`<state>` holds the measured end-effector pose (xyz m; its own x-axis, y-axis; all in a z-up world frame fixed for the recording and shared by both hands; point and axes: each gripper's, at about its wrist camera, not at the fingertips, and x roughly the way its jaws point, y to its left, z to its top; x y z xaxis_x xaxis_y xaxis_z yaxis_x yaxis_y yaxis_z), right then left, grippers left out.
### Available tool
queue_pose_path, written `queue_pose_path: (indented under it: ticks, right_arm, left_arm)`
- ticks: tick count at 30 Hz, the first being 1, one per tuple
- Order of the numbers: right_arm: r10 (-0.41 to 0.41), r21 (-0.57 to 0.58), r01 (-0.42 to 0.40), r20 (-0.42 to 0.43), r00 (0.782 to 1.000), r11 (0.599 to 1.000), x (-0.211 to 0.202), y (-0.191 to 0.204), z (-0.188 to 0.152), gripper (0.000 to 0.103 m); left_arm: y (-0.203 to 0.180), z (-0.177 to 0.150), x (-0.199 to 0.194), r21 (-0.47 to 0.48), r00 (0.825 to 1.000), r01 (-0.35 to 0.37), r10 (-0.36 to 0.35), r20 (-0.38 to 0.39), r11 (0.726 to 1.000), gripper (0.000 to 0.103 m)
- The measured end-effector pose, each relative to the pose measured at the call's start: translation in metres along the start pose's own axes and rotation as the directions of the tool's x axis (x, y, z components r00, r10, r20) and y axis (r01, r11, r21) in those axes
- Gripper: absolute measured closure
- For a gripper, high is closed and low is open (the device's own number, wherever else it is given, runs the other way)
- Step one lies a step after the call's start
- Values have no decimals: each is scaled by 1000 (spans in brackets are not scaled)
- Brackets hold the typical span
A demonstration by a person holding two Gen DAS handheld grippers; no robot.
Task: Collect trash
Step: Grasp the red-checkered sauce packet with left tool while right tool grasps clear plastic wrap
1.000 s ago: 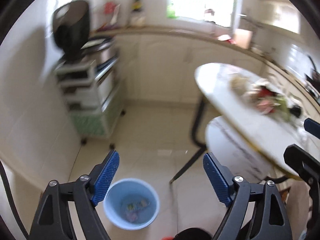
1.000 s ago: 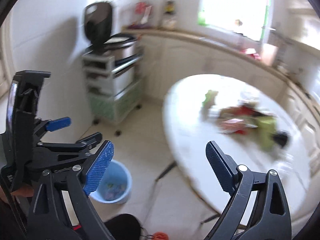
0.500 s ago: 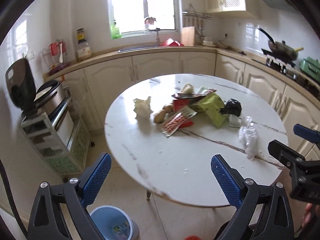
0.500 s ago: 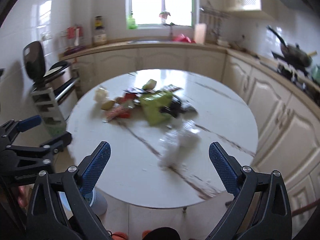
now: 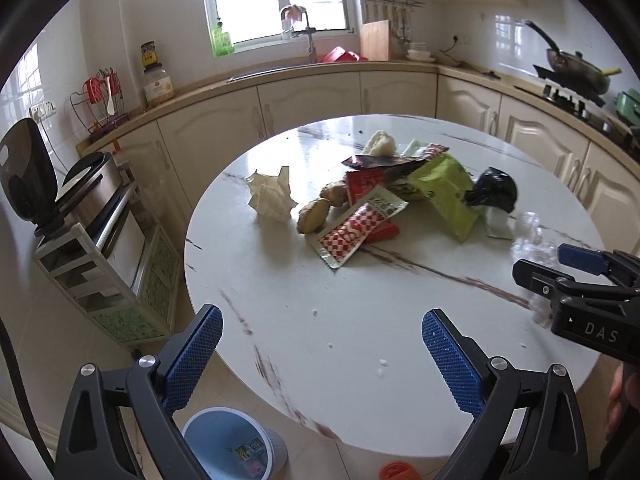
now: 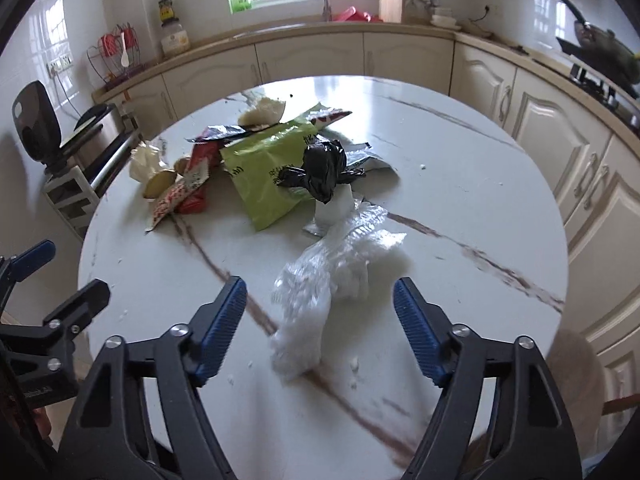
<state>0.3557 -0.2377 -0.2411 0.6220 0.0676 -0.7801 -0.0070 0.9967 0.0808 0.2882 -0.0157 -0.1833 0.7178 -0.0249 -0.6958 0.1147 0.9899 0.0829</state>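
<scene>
A round white marble table [image 5: 360, 320] is filling the middle of a kitchen, and the trash is lying heaped on its far half. A green snack bag [image 6: 272, 168] is sitting at the heap's centre, with a crumpled black bag [image 6: 324, 172] resting on its right edge. A clear plastic wrapper [image 6: 332, 268] is sprawling nearer, apart from the heap. A blue bin [image 5: 232, 446] is standing on the floor below the table's near left edge. The right gripper [image 6: 320, 320] is closing its jaws around the clear wrapper, pads not yet pressing it. The left gripper [image 5: 320, 348] is hovering over bare tabletop, jaws spread wide and holding nothing.
</scene>
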Motion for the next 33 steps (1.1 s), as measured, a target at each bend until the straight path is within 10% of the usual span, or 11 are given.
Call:
queue_pose_path:
  ticks: [11, 25, 30, 33]
  right_arm:
    - [19, -4, -18, 35, 999, 1000, 5, -22, 4, 88]
    - [36, 35, -39, 66, 997, 999, 4, -45, 15, 90]
    - [39, 36, -41, 65, 997, 998, 5, -44, 14, 90]
    - [43, 34, -45, 65, 997, 998, 5, -44, 14, 89]
  left_arm:
    - [19, 26, 63, -55, 997, 49, -52, -56, 997, 5]
    - [-9, 68, 134, -14, 996, 57, -57, -61, 998, 7]
    - [-10, 74, 153, -7, 991, 94, -94, -100, 996, 25]
    - [-3, 76, 155, -46, 986, 131, -135, -98, 990, 61]
